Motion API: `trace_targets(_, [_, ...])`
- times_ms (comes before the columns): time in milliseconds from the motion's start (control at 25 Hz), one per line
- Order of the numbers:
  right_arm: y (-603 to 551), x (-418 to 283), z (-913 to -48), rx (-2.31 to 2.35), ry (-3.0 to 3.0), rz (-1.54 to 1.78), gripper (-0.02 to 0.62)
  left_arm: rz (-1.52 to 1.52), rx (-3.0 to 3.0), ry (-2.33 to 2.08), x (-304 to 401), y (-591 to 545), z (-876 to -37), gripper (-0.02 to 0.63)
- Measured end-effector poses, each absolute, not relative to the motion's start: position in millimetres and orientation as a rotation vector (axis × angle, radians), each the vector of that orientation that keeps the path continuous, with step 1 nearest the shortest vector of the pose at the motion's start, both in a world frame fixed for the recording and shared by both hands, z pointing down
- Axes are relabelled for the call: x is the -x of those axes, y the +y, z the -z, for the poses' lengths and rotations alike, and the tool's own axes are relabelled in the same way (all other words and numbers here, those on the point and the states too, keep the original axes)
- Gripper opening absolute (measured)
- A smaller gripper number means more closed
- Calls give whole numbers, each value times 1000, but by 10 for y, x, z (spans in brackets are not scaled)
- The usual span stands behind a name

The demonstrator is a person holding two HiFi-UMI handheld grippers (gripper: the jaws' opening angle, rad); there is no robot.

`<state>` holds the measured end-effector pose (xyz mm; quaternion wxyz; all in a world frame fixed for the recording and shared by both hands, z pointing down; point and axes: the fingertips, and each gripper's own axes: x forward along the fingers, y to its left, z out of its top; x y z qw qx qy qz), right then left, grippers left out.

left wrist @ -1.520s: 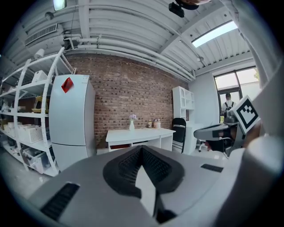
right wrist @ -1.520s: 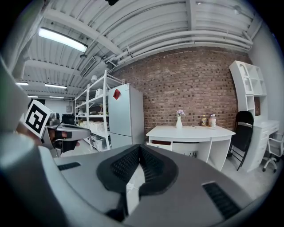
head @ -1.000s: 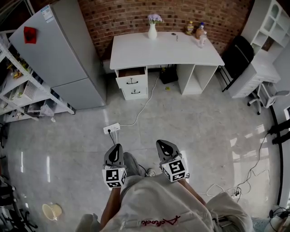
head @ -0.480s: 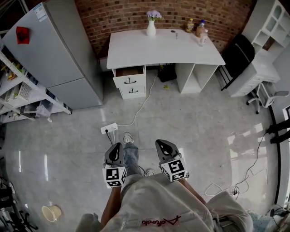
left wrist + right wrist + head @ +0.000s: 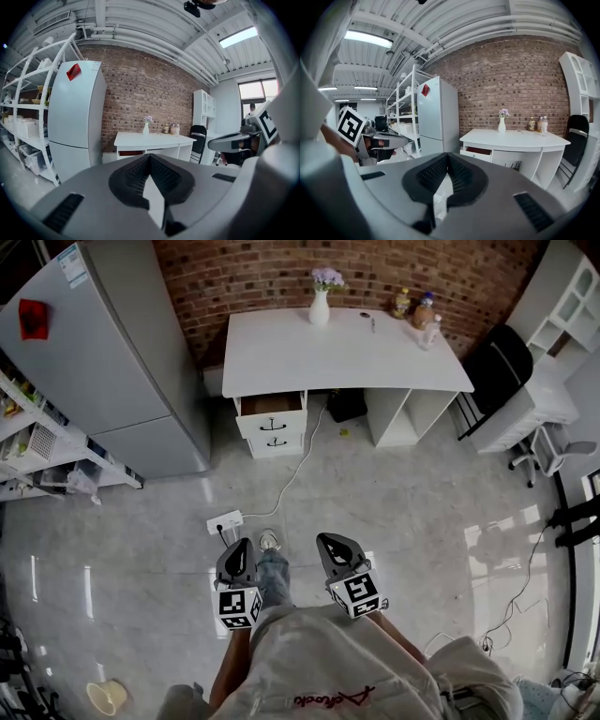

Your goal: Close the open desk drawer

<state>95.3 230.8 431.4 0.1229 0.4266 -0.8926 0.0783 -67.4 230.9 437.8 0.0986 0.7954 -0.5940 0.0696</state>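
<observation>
A white desk [image 5: 337, 357] stands against the brick wall. Its top drawer [image 5: 270, 414] at the left end is pulled out, with a shut drawer [image 5: 275, 442] below it. The open drawer also shows under the desktop in the left gripper view [image 5: 132, 153] and the right gripper view [image 5: 476, 152]. My left gripper [image 5: 237, 554] and right gripper [image 5: 335, 547] are both shut and empty, held side by side over the floor well short of the desk.
A grey fridge [image 5: 103, 362] stands left of the desk, with shelving [image 5: 37, 442] further left. A power strip [image 5: 225, 521] and its cable [image 5: 295, 470] lie on the floor between me and the drawers. A black chair [image 5: 497, 367] is at the right.
The person has walked toward the desk, so the desk and drawer sit nearer in the head view. Both grippers travelled along, staying shut.
</observation>
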Motion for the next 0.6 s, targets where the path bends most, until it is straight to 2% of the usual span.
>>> trace_targets(600, [397, 30, -3965, -1258, -2599, -215, 17, -205, -2433, -1668, 1496, 361, -4068, 12])
